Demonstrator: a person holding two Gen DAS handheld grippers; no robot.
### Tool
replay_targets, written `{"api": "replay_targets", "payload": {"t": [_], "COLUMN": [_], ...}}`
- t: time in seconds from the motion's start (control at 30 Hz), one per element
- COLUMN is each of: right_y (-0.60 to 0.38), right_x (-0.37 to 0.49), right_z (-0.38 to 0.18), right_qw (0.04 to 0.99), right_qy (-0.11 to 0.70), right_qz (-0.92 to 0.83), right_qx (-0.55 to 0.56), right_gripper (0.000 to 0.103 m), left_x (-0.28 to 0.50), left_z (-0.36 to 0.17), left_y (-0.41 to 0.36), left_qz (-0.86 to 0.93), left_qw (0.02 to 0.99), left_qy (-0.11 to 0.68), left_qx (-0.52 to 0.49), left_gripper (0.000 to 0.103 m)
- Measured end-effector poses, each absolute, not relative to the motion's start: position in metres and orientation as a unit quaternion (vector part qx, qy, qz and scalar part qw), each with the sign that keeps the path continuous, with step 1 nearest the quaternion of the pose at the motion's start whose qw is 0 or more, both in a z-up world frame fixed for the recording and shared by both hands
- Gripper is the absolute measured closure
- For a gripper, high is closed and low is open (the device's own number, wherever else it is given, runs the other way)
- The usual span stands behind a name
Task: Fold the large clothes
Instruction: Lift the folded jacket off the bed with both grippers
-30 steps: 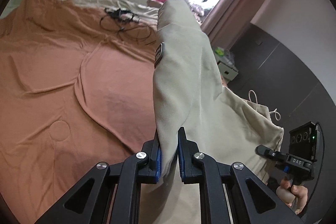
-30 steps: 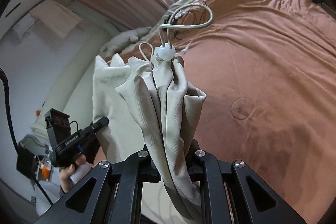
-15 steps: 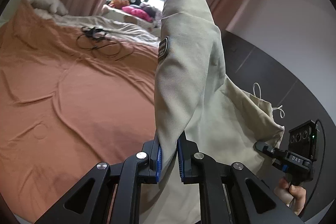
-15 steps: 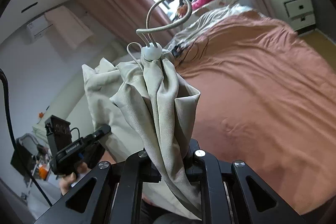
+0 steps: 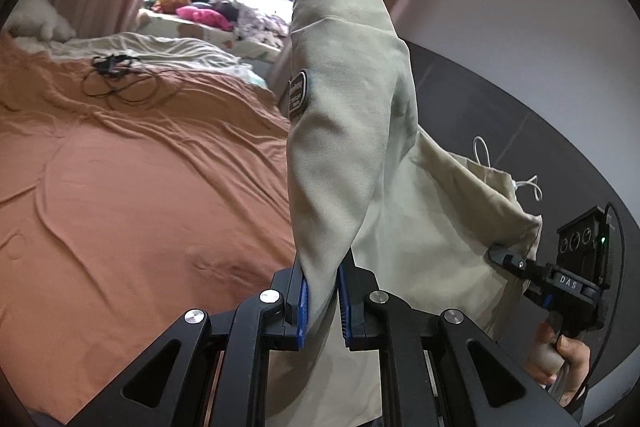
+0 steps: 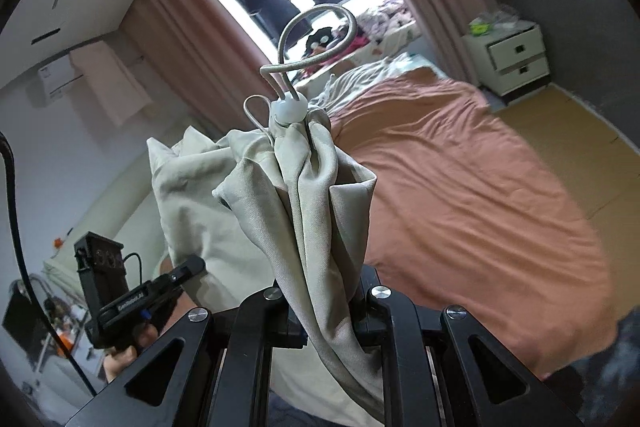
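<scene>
A large beige garment hangs in the air above the bed, stretched between both grippers. My left gripper is shut on a fold of it below a dark oval patch. My right gripper is shut on a bunched edge of the same garment, where a white cord stopper and a looped drawstring stick up. Each view shows the other gripper held in a hand: the right gripper at the lower right, the left gripper at the lower left.
An orange bedspread covers the bed below and ahead. A tangle of black cables lies at its far end. A white bedside cabinet stands by the dark wall, and pink curtains frame a bright window.
Both grippers have risen and pulled back with the garment, lifting it off the bed. The bed now sits lower and farther off, and more of the window and walls shows.
</scene>
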State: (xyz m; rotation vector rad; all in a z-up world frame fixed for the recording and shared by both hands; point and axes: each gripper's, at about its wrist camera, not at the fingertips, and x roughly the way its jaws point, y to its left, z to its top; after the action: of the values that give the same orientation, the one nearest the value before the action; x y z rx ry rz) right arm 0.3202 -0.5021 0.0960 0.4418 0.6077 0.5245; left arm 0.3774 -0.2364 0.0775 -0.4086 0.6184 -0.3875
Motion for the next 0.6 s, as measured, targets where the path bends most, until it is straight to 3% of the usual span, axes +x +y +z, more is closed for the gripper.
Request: {"api": "replay_targets", "payload": {"t": [0.6], "right_y": [-0.607], "right_x": [0.312], "right_z": [0.091], "right_qw": [0.917], "right_qy": [0.286], "right_qz": [0.154], "right_qx": [0.231], "right_gripper": [0.090], "left_x": [0.437], "left_z": [0.054], "left_y": [-0.345], "left_qz": [-0.273], "left_qw": [0.884], "left_qy": [0.339], "left_qx": [-0.171], "left_gripper": [0.090]}}
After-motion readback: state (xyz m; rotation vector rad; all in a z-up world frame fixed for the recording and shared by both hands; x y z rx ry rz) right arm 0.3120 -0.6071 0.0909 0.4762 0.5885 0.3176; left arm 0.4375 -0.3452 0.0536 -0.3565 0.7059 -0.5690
